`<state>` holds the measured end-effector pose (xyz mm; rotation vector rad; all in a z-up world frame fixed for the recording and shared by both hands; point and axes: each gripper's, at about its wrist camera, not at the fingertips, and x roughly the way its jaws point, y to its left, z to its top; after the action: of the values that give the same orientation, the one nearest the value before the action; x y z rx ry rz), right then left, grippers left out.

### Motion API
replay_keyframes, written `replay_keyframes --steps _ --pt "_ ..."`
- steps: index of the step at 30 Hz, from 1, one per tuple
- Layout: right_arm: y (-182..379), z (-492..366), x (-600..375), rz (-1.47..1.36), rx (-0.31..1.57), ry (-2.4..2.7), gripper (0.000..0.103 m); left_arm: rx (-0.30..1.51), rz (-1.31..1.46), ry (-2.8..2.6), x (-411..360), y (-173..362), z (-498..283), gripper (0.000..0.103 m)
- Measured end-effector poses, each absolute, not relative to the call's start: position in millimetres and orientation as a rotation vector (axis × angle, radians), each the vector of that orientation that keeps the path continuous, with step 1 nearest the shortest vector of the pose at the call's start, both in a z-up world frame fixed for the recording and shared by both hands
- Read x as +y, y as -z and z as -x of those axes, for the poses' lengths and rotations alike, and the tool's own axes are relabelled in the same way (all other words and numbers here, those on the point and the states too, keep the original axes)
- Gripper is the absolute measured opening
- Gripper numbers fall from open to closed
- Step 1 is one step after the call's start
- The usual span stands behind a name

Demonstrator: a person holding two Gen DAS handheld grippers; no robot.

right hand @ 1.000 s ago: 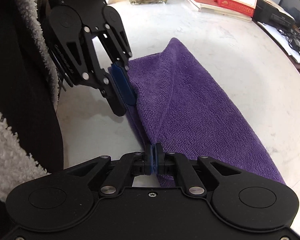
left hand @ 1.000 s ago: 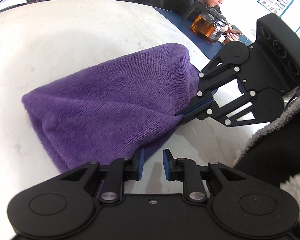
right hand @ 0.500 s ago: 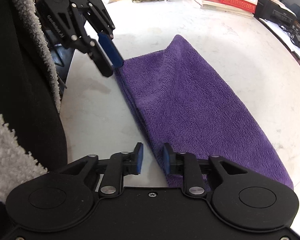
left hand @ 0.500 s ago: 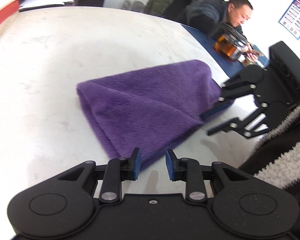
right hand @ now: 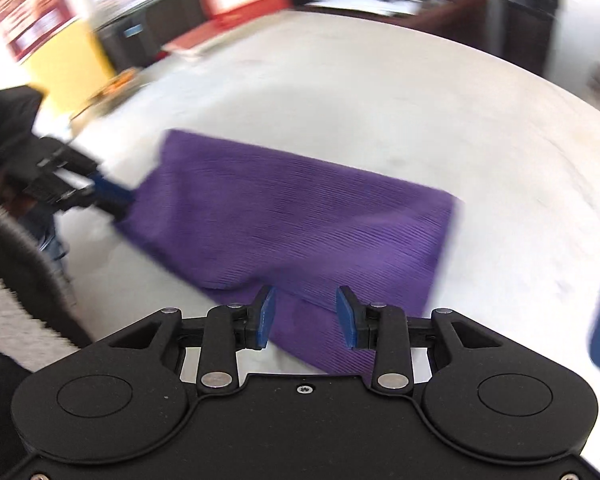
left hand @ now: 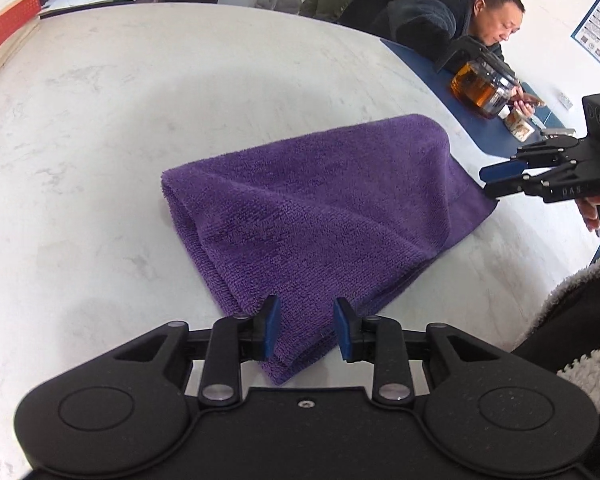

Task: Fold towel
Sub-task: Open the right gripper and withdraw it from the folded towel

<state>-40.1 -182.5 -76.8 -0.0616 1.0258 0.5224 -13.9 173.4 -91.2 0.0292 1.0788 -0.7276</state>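
A purple towel [left hand: 312,216] lies folded on the white marble table [left hand: 100,128]. My left gripper [left hand: 305,328] is open, its blue pads either side of the towel's near corner, holding nothing. My right gripper [left hand: 490,182] shows at the towel's far right corner in the left wrist view, open and apart from the cloth. In the blurred right wrist view the right gripper [right hand: 305,316] is open over the towel's [right hand: 300,224] near edge, and the left gripper [right hand: 112,194] sits at the towel's left end.
A seated man [left hand: 460,20] leans on a blue mat [left hand: 480,120] at the table's far right, with a glass teapot [left hand: 482,88] beside him. A red calendar [left hand: 4,12] stands at the far left. My fleece sleeve [left hand: 580,320] is at the right.
The right gripper has let go of the towel's edge, opened and swung away to the towel's other end. The left gripper has drawn back. The towel has settled flat on the table.
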Motion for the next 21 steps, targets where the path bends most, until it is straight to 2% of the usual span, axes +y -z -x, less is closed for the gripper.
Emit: replay_keyframes --steps 19,21 --pt "118.1 0.7 -202.3 -0.102 1.057 -0.436 0.033 1.108 -0.035 0.732 171.7 93.9 10.6 0.029" --pt "118.5 6.3 -205.8 -0.114 1.070 -0.442 0.028 1.108 -0.034 0.733 171.9 93.7 10.6 0.029"
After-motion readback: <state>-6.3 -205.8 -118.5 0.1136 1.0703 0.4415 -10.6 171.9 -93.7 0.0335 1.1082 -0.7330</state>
